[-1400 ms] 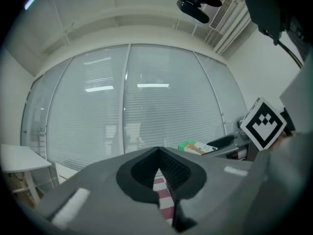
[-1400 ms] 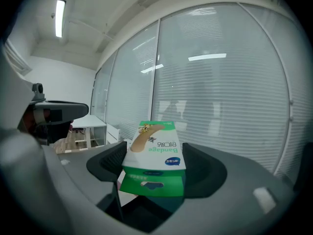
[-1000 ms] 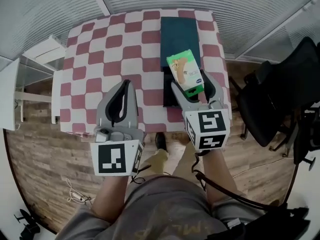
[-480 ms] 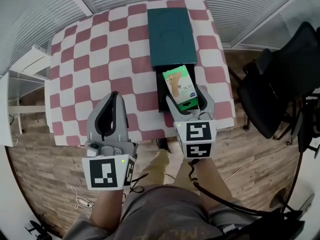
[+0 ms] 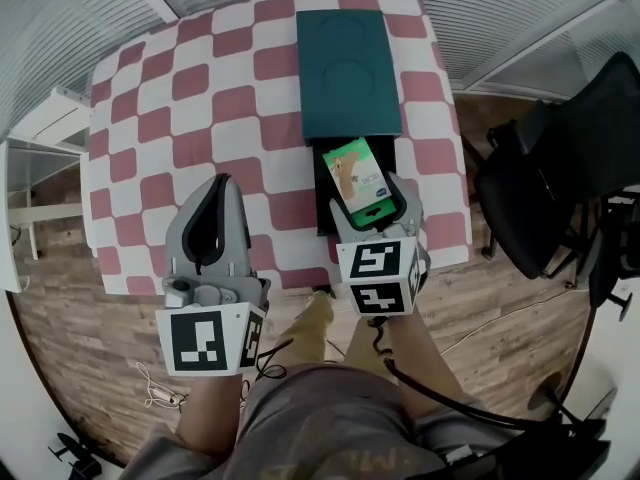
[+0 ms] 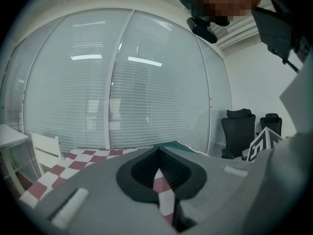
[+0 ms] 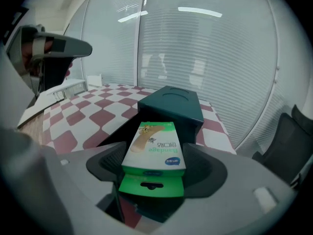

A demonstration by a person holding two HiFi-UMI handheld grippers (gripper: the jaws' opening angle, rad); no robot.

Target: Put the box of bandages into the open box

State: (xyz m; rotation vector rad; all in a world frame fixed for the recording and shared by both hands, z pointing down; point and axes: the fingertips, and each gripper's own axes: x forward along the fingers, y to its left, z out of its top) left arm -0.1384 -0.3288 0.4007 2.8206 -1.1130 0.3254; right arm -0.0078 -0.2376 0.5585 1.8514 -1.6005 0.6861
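The green and white box of bandages (image 5: 358,176) (image 7: 155,143) sits between my right gripper's (image 5: 366,192) (image 7: 155,156) jaws, which are shut on its two sides. It hangs tilted just over the open dark tray (image 5: 320,208) that sticks out from the dark green box (image 5: 345,73) (image 7: 171,104) on the checked table (image 5: 200,98). Whether it touches the tray floor I cannot tell. My left gripper (image 5: 222,180) (image 6: 159,151) is shut and empty, over the table's near edge to the left of the tray.
Black office chairs (image 5: 560,168) (image 6: 237,131) stand right of the table. White furniture (image 5: 40,128) stands at the left. A cable (image 5: 160,393) lies on the wooden floor near the person's legs. Blinds cover the far glass wall.
My right gripper has come down and tipped forward, bringing the bandage box from above the dark green box down over the open tray. The left gripper has sunk a little.
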